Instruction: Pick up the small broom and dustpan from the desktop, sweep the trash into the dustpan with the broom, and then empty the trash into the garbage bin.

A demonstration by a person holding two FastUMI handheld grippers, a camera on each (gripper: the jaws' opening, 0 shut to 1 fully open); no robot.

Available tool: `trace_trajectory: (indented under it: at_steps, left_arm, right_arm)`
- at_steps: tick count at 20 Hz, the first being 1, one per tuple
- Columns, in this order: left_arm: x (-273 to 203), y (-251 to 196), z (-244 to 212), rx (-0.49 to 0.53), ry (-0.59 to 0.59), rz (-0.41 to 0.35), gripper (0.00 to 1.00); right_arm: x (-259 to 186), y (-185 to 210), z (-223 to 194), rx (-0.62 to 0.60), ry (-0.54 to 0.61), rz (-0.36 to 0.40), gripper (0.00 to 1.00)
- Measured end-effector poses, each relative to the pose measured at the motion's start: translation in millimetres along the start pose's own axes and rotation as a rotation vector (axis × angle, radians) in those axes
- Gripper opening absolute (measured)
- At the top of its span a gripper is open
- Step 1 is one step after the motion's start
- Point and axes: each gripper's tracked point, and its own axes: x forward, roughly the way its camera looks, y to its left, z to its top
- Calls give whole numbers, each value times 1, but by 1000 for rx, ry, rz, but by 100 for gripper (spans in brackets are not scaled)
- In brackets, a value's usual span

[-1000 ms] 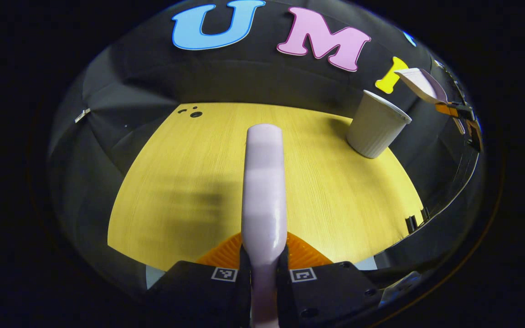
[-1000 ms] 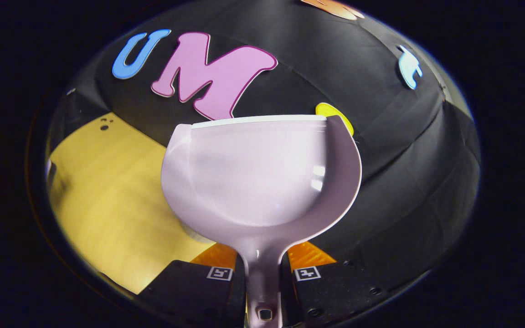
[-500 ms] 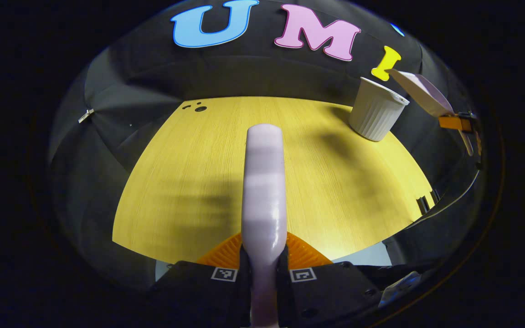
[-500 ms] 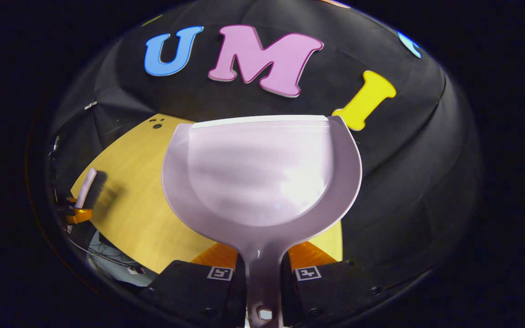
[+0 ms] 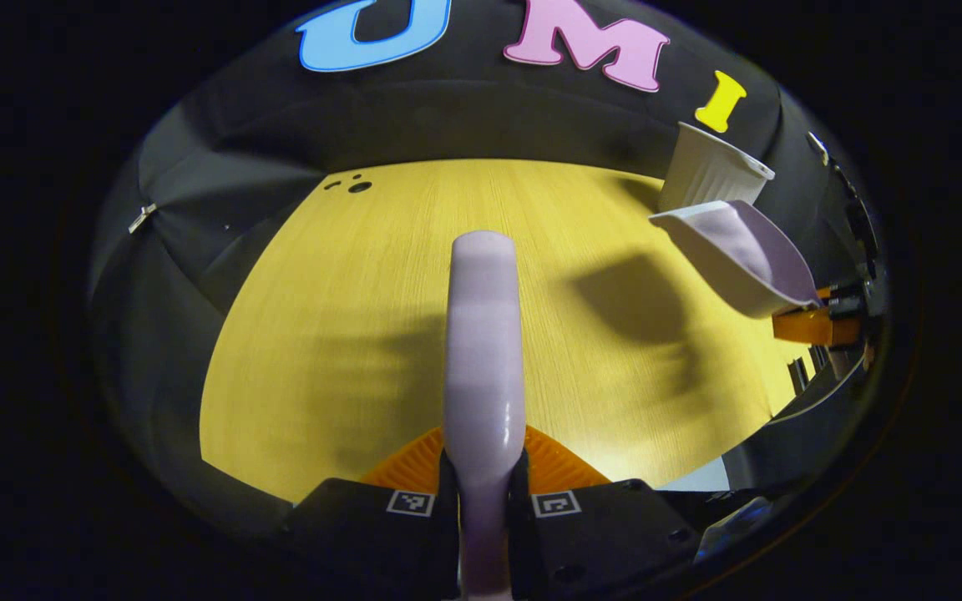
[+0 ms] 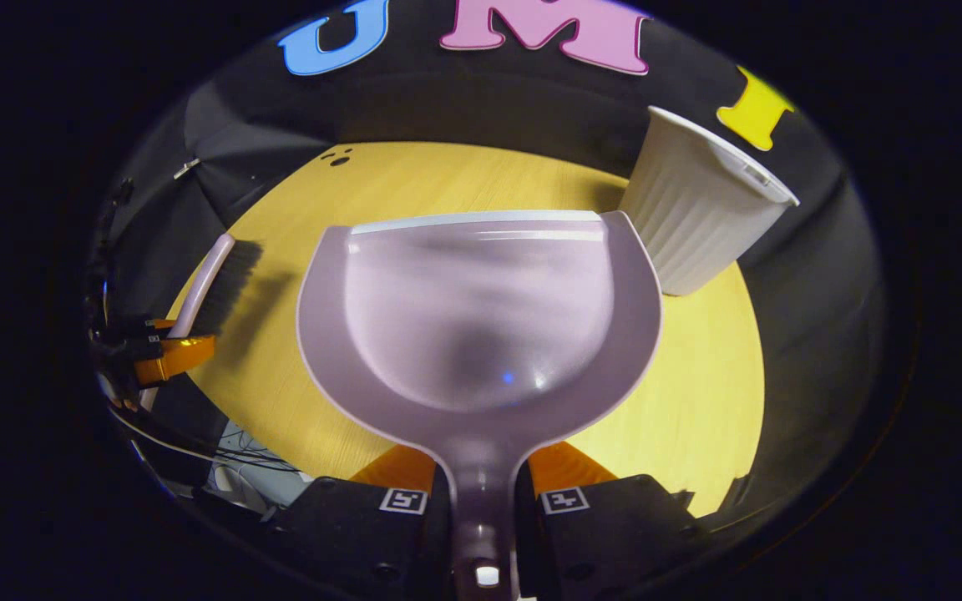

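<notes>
The right tongs (image 6: 481, 501) are gripping the dustpan (image 6: 481, 325) by its handle, both fingers pressing on it, and they are swinging it away from the bin (image 6: 702, 217). A second ago the pan was raised high by the wall with the bin mostly hidden below it; now it is dropping, held level out over the counter (image 6: 690, 417), and the bin is standing just past its right rim. From the left gripper view the dustpan (image 5: 736, 255) is hanging in the air just in front of the bin (image 5: 711, 171), casting a wide shadow on the counter (image 5: 347, 334).

The left tongs (image 5: 481, 492) are clenching the broom (image 5: 483, 334) by its handle, holding it out over the counter; it has barely shifted through the last second. In the right gripper view the broom (image 6: 201, 280) is pointing up at the counter's left edge.

The pan's bowl is looking bare, and I am seeing no trash on the wood. To my eye that is fitting a pan coming back from tipping into the bin, so the emptying is likely over, though the bin's inside is hidden from me.
</notes>
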Motion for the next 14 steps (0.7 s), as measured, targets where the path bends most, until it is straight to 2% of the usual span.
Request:
trace_trajectory:
  at_steps: [1,4,7,10,14]
  left_arm:
    - [12,0,2,-4,19,7,28]
    - [41,-2,7,-24,77,19,28]
    - [72,-1,9,-13,150,54,28]
    - [87,-3,7,20,216,93,28]
    - [90,-4,17,135,239,132,30]
  right_arm:
    - [10,1,-7,12,26,7,34]
    - [34,4,-26,70,112,30,35]
    - [45,-2,-31,96,166,6,34]
    - [57,-9,-35,166,195,-25,35]
    - [55,-5,-37,185,243,4,36]
